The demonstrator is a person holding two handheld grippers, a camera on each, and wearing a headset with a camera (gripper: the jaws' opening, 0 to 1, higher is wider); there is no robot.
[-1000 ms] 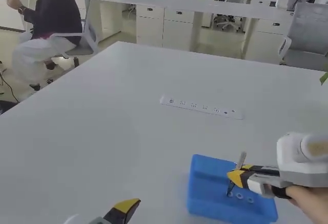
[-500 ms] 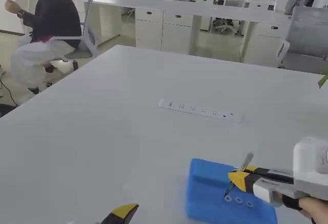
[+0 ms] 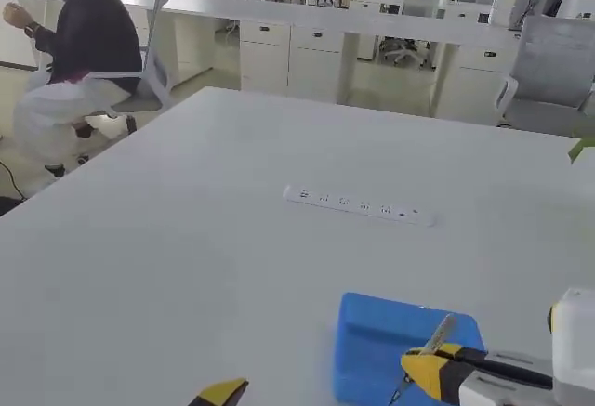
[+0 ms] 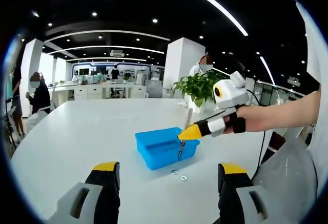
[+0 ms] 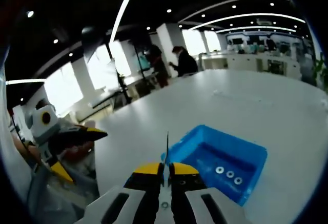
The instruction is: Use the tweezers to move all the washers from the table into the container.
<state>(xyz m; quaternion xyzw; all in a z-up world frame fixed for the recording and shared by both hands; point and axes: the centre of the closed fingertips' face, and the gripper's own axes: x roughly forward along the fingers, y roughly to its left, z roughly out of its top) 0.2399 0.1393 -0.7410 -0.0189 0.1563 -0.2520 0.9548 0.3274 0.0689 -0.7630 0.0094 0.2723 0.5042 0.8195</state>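
Tweezers [image 5: 167,149] sit pinched between the closed jaws of the right gripper [image 5: 165,168]. Their thin tips point toward twelve o'clock, at the near rim of the blue container [image 5: 251,180]. Three washers [image 5: 229,174] lie in a row on its floor, at about four o'clock in the right gripper view. In the left gripper view, two loose washers [image 4: 174,171] rest on the white table [image 4: 77,142], just beside the container's near wall at its six o'clock. The left gripper [image 4: 169,168] has its jaws wide apart and grips nothing. In the head view, a power strip [image 3: 358,206] lies at twelve o'clock from the container.
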